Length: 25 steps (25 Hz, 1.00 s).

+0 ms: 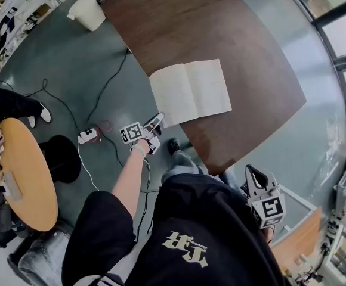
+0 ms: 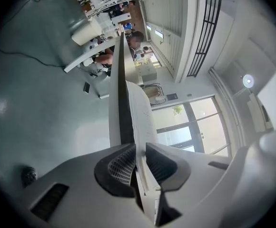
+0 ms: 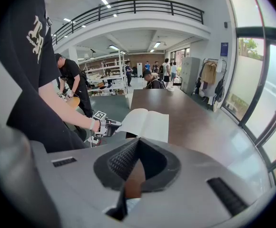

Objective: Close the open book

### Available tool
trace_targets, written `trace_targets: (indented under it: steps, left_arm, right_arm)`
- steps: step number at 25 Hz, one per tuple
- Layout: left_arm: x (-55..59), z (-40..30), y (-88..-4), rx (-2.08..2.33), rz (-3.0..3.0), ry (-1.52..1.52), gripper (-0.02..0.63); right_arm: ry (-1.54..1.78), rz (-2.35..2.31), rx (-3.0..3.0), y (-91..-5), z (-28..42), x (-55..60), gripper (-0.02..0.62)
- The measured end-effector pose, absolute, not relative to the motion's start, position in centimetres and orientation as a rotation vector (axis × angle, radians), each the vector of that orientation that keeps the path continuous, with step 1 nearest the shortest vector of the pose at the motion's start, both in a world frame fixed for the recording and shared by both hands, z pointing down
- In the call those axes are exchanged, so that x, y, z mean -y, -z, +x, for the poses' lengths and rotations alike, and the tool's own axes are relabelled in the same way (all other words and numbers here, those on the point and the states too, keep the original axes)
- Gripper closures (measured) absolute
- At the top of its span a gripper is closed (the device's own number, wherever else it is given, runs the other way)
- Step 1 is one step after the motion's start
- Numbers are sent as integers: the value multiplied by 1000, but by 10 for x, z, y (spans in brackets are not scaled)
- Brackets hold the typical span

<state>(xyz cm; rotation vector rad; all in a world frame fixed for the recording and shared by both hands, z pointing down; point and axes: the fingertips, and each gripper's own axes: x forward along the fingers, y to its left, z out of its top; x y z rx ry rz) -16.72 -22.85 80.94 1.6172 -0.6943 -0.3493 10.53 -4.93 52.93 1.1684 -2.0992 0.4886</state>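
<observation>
Shirt print (image 1: 185, 247) unreadable; left hand-held gripper (image 2: 139, 148) pinches open book (image 1: 191, 91) at its edge, right hand-held gripper (image 3: 134, 142) pressed together.

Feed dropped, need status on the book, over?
Left gripper shut on the book at its near left corner. Right gripper shut, empty, held back. Book open, nothing on it.

Your open book (image 1: 190, 92) lies flat, pages up, on the dark brown counter (image 1: 221, 28), close to its near left edge. Your left gripper (image 1: 156, 120) comes in from off that edge, its jaws at the book's near left corner. Your right gripper (image 1: 255, 173) hangs off the counter, past its near corner. On the teal floor (image 1: 59, 70) are a white power strip (image 1: 87, 136), black cables (image 1: 110, 82) and a round yellow table (image 1: 24, 177).
</observation>
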Motion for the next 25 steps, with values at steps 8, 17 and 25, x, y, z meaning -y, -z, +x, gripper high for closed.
trace_targets:
  steps: [8, 17, 25]
  left_arm:
    - [229, -175, -801, 724, 1655, 344, 554]
    - [227, -163, -763, 562, 1595, 518, 574]
    - [229, -170, -756, 597, 1621, 503, 583]
  right_arm:
    - [-497, 1164, 2121, -532, 103, 45, 607]
    - [-508, 1174, 2131, -535, 104, 38, 607]
    - [-499, 1173, 2145, -532, 106, 39, 607]
